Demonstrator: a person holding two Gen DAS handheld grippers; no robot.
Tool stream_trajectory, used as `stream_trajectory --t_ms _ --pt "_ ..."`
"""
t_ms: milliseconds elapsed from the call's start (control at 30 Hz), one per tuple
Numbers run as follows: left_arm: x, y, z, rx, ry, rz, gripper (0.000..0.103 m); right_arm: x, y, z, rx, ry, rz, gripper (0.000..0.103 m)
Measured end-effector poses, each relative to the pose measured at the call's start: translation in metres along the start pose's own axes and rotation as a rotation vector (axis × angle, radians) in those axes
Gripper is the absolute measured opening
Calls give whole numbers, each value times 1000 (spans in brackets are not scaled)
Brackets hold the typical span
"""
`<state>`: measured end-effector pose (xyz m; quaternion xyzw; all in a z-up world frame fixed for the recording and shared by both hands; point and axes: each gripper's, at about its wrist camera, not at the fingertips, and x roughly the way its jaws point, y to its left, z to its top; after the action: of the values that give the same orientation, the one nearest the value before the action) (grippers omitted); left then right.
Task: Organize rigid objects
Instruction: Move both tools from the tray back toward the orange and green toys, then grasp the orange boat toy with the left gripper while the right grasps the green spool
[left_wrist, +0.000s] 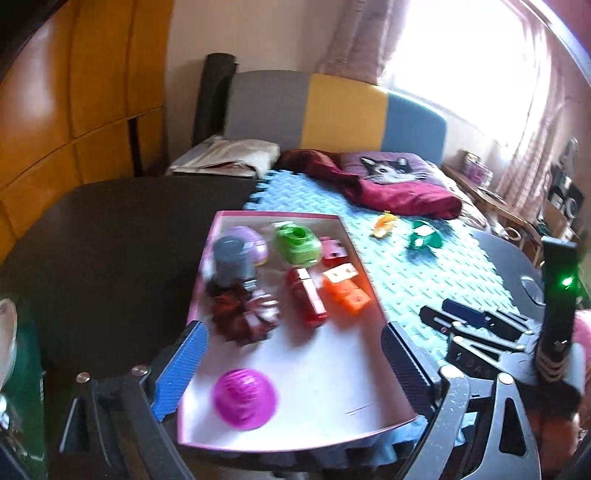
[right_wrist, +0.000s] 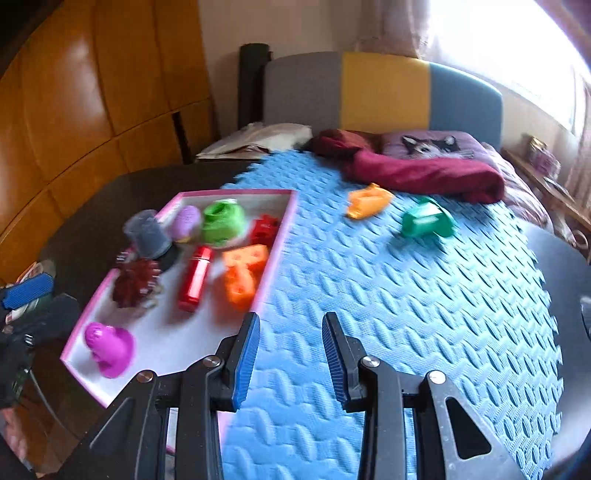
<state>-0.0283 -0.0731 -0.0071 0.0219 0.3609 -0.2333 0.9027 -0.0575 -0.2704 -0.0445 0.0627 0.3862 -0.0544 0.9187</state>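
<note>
Eight or so toys, blurred, lie in our tray (right_wrist: 280, 236): a magenta ball (right_wrist: 109, 347) at seven o'clock, a red block (right_wrist: 195, 282) mid-tray. Outside it on the mat (right_wrist: 424, 314), an orange toy (right_wrist: 367, 201) and a green toy (right_wrist: 424, 221) lie at one o'clock. Our left gripper (left_wrist: 291, 365) gapes wide and empty over the tray; our right gripper (right_wrist: 291, 363) stands narrow, holding nothing.

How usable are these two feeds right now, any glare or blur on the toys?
Left wrist view: window blown out white, magenta ball and other toys in the tray smeared by motion. Right wrist view: glare top right, green toy and orange toy on the blue mat soft; both fisheye-bent.
</note>
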Motion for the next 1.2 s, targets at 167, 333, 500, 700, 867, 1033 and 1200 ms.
stream_trajectory --t_ms 167,333,500,700,867,1033,1200 --pt "17 -35 16 64 14 -28 99 6 -42 -9 65 13 -56 35" --pt "45 -71 49 109 19 -35 100 7 -83 -15 136 0 -108 35" --pt "83 -110 90 166 8 -32 103 7 -113 -19 221 -24 -92 35" --pt "148 -138 114 196 95 23 103 11 -129 -30 272 -19 -75 35" --pt "191 -152 124 205 128 51 103 8 -135 -34 298 -48 -29 37" --pt "231 -165 132 258 127 91 103 7 -143 -37 349 -67 8 38" --pt "260 -161 134 253 172 78 102 6 -145 -38 366 -77 30 38"
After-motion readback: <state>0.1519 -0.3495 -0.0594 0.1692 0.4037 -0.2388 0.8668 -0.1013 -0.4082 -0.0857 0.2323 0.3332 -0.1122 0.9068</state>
